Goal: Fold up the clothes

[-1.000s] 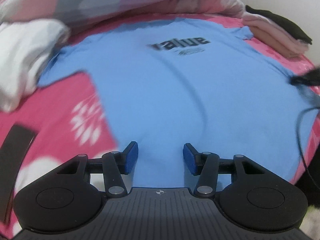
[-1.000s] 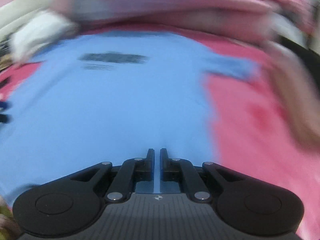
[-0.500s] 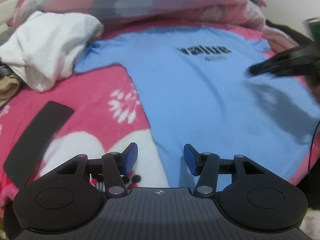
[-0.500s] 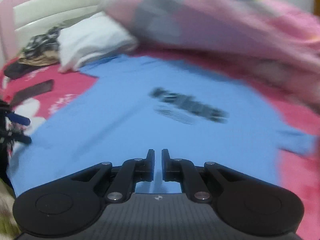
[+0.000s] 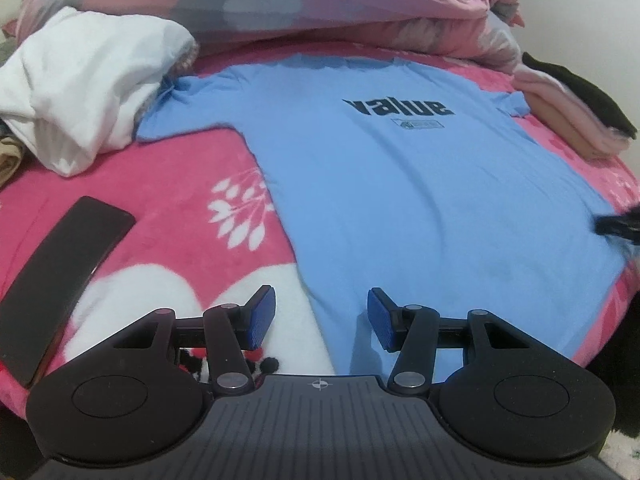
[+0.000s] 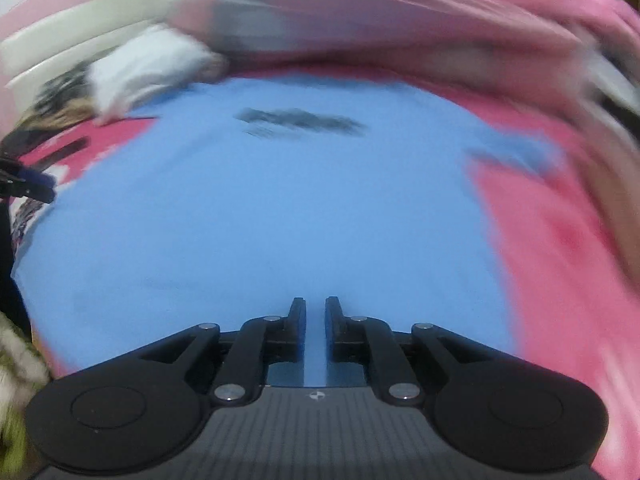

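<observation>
Blue tee (image 5: 400, 208) flat on bed (image 5: 168, 184). Left tool (image 5: 321, 318) half open, empty; right tool (image 6: 315, 322) barely apart, opening, nothing gripped.

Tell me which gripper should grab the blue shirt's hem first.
Left, probably: the left gripper stands open right over the blue shirt at its near hem corner. The right gripper is only just opening a narrow gap, nothing between its jaws.

T-shirt (image 5: 400, 208): light blue, black print
Bed cover (image 5: 180, 184): pink, white leaf motifs
Left tool pads (image 5: 262, 318): blue
</observation>
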A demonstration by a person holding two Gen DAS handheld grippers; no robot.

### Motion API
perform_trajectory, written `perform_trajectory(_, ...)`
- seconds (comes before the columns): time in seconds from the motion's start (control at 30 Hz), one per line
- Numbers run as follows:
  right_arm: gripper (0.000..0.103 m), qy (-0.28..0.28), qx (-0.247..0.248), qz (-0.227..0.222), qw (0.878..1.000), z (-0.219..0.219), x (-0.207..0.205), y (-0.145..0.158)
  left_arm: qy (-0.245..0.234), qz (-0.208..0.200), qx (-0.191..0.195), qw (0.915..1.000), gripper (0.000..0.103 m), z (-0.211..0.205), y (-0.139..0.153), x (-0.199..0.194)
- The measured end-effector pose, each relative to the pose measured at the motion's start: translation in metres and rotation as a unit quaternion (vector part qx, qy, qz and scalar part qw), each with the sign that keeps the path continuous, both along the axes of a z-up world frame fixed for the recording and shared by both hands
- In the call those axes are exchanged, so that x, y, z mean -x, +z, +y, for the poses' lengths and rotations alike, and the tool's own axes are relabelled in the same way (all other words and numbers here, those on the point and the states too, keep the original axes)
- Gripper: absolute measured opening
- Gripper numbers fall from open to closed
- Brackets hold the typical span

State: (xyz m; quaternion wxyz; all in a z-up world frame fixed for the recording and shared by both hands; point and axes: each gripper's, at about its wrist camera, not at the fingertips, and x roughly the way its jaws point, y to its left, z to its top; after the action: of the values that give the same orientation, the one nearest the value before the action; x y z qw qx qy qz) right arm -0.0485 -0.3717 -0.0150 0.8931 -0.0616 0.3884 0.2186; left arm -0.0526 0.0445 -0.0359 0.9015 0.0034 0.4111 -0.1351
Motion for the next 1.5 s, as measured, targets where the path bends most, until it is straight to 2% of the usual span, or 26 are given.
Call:
perform_trajectory(0.1,0.012,-0.082,-0.018,0.009,0.996,-0.051,0.037,0.012,-0.017,-0.007,0.005,0.9998,0.051,-0.005,0.003,0.002)
perform_trajectory(0.23,0.012,-0.09,-0.056,-0.052,0.993,-0.05,0.045,0.032,-0.055,-0.019,0.013,0.9982,0.051,-0.026,0.007,0.008)
perform_trajectory(0.37,0.012,-0.056,-0.068,-0.088,0.992,-0.01,-0.007,0.023,-0.101,-0.002,0.014,0.9948,0.051,-0.056,0.0,0.013)
perform_trajectory(0.43,0.012,-0.049,-0.052,-0.069,0.995,0.007,-0.038,0.005,-0.111,0.015,0.014,0.9936,0.051,-0.063,-0.008,0.016)
perform_trajectory(0.57,0.01,-0.09,-0.044,-0.058,0.993,-0.023,-0.023,-0.014,-0.127,0.016,0.004,0.9917,0.051,-0.065,-0.017,0.03)
perform_trajectory(0.7,0.012,-0.171,-0.033,-0.046,0.984,-0.08,0.038,-0.007,-0.14,0.03,0.007,0.9897,0.051,-0.054,-0.017,0.032)
perform_trajectory(0.73,0.012,-0.19,-0.04,-0.041,0.98,-0.088,0.046,-0.003,-0.141,0.033,0.01,0.9894,0.051,-0.052,-0.017,0.032)
perform_trajectory(0.8,0.012,-0.198,-0.046,-0.061,0.977,-0.088,0.047,0.012,-0.137,0.037,0.016,0.9897,0.051,-0.05,-0.017,0.032)
perform_trajectory(0.93,0.012,-0.162,-0.081,-0.095,0.979,-0.054,-0.011,0.029,-0.122,0.041,0.022,0.9915,0.051,-0.051,-0.016,0.032)
perform_trajectory(1.0,0.012,-0.139,-0.07,-0.09,0.984,-0.026,-0.061,0.027,-0.123,0.041,0.017,0.9915,0.051,-0.052,-0.016,0.033)
perform_trajectory(1.1,0.012,-0.111,-0.076,-0.049,0.99,0.004,-0.131,0.009,-0.126,0.043,0.015,0.991,0.051,-0.051,-0.016,0.033)
perform_trajectory(1.13,0.012,-0.115,-0.061,-0.039,0.991,0.004,-0.14,0.001,-0.127,0.044,0.016,0.9907,0.051,-0.05,-0.015,0.033)
perform_trajectory(1.2,0.01,-0.125,-0.029,-0.018,0.992,0.002,-0.156,-0.016,-0.131,0.047,0.023,0.99,0.051,-0.046,-0.016,0.032)
perform_trajectory(1.27,0.01,-0.158,-0.06,-0.016,0.985,-0.028,-0.141,-0.014,-0.136,0.05,0.029,0.9891,0.051,-0.043,-0.016,0.031)
perform_trajectory(1.33,0.012,-0.206,-0.042,-0.023,0.977,-0.054,-0.125,-0.007,-0.141,0.052,0.034,0.988,0.051,-0.041,-0.016,0.031)
perform_trajectory(1.4,0.012,-0.231,-0.05,-0.026,0.971,-0.073,-0.116,0.001,-0.144,0.056,0.038,0.9873,0.051,-0.039,-0.016,0.03)
perform_trajectory(1.5,0.012,-0.201,-0.088,-0.041,0.975,-0.055,-0.132,0.013,-0.141,0.058,0.036,0.9877,0.051,-0.041,-0.016,0.03)
